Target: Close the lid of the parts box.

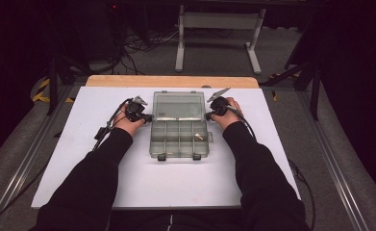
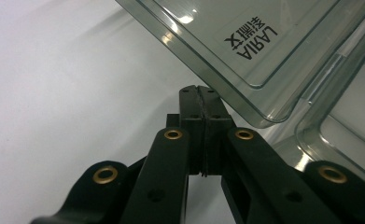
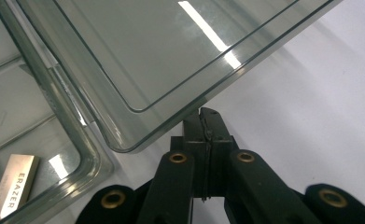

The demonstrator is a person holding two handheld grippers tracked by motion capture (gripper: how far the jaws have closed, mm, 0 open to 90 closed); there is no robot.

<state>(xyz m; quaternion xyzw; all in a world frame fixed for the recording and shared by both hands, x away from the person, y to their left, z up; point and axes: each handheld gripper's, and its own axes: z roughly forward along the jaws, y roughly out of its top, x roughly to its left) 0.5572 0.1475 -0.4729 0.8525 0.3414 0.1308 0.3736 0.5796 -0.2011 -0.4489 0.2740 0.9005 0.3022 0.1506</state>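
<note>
In the box (image 1: 180,138), small unreadable items (image 1: 198,137)

On the clear lid (image 2: 264,42) of the plastic box, black print reads "LARIA" beside two Chinese characters, upside down at about 1 o'clock. A small pale block (image 3: 14,189) in one compartment carries "ERAZER", at about 8 o'clock.

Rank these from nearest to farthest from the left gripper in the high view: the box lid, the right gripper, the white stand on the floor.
1. Box lid: just right of the left gripper.
2. Right gripper: across the box, at the lid's other edge.
3. White stand: on the floor beyond the table.
</note>
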